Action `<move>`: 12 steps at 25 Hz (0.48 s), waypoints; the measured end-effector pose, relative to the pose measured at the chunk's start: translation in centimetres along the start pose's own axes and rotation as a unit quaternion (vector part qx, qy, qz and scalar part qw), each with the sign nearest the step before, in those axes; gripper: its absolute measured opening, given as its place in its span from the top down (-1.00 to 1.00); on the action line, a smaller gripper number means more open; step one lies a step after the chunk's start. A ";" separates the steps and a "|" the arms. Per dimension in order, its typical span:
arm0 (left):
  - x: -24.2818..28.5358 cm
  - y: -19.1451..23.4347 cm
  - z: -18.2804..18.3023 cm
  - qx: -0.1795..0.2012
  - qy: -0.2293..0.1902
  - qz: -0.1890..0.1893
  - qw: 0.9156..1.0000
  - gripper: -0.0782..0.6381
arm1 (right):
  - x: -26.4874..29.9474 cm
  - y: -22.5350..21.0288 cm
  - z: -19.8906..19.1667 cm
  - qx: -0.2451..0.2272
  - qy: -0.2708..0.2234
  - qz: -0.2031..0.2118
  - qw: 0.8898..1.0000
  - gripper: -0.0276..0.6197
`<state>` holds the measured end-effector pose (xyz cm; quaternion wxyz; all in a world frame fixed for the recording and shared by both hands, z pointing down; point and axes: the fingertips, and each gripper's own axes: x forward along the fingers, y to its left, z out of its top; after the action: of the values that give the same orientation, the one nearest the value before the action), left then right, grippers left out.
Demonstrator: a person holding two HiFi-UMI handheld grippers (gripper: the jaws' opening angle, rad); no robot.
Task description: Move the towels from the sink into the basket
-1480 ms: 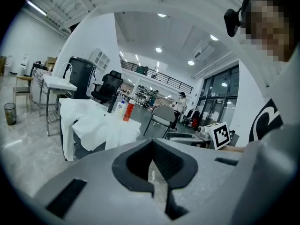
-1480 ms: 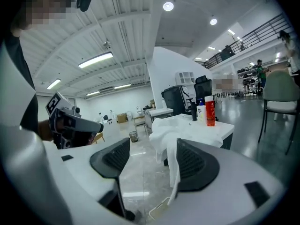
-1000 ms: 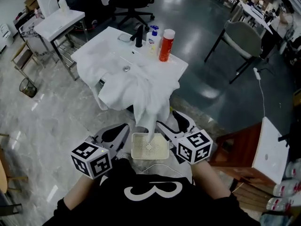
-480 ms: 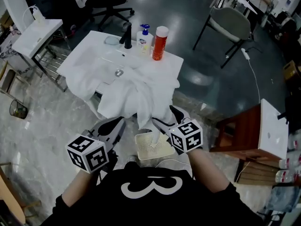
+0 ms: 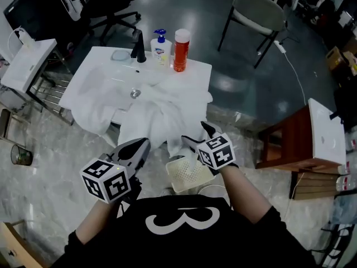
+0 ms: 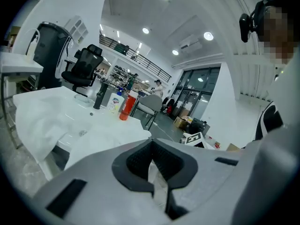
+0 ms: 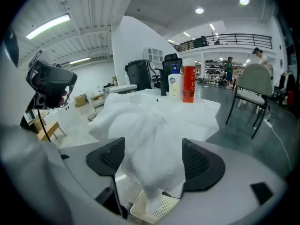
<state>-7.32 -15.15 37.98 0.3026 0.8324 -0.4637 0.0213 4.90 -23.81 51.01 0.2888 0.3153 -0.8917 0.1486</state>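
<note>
White towels spill out of the white sink and hang over its front edge. One hanging end dangles between the jaws of my right gripper, its tip reaching the cream perforated basket on the floor below. Those jaws have just been opening and stand wide, the pads not pressing the cloth. In the head view the right gripper is just above the basket. My left gripper hovers left of the basket, jaws shut, with nothing seen held.
A black tap, a soap dispenser and an orange-red bottle stand at the sink's back. A wooden stand with a white panel is at the right, a chair behind, a small white table at the left.
Both grippers have come lower and nearer the basket. The right jaws have spread wider around the hanging towel end. The head view has shifted, so the sink sits further left.
</note>
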 end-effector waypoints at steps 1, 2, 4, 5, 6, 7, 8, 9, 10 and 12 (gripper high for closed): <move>0.2 0.4 0.1 0.001 0.004 -0.002 1.000 0.77 | 0.5 -0.2 -0.2 -0.004 0.005 -0.005 1.000 -0.20; 0.5 0.8 0.1 0.002 0.007 -0.004 1.000 0.77 | 0.9 -0.4 -0.3 -0.007 0.009 -0.009 1.000 -0.20; 0.9 1.4 0.0 0.004 0.013 -0.007 1.000 0.77 | 1.7 -0.7 -0.6 -0.009 0.013 -0.015 1.000 -0.20; 1.1 1.7 -0.1 0.004 0.016 -0.009 1.000 0.77 | 2.0 -0.8 -0.6 -0.009 0.013 -0.017 1.000 -0.20; 1.3 1.9 -0.1 0.004 0.019 -0.010 1.000 0.77 | 2.2 -1.0 -0.6 -0.009 0.014 -0.017 1.000 -0.20; 1.4 2.1 -0.2 0.003 0.021 -0.012 1.000 0.77 | 2.4 -1.1 -0.6 -0.008 0.015 -0.016 1.000 -0.20; 1.5 2.1 -0.2 0.004 0.024 -0.015 1.000 0.77 | 2.5 -1.1 -0.7 -0.005 0.016 -0.014 1.000 -0.20; 1.6 2.2 -0.2 0.005 0.026 -0.017 0.999 0.77 | 2.6 -1.2 -0.8 0.001 0.017 -0.010 1.000 -0.20; 1.7 2.2 -0.1 0.008 0.028 -0.019 0.999 0.77 | 2.7 -1.3 -0.9 0.009 0.017 -0.007 1.000 -0.20; 1.7 2.5 0.0 0.012 0.030 -0.021 0.999 0.77 | 2.8 -1.4 -1.1 0.019 0.017 -0.008 1.000 -0.20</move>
<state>-8.30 -17.43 39.73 0.3070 0.8445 -0.4364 0.0455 4.48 -25.74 53.69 0.2991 0.3249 -0.8813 0.1683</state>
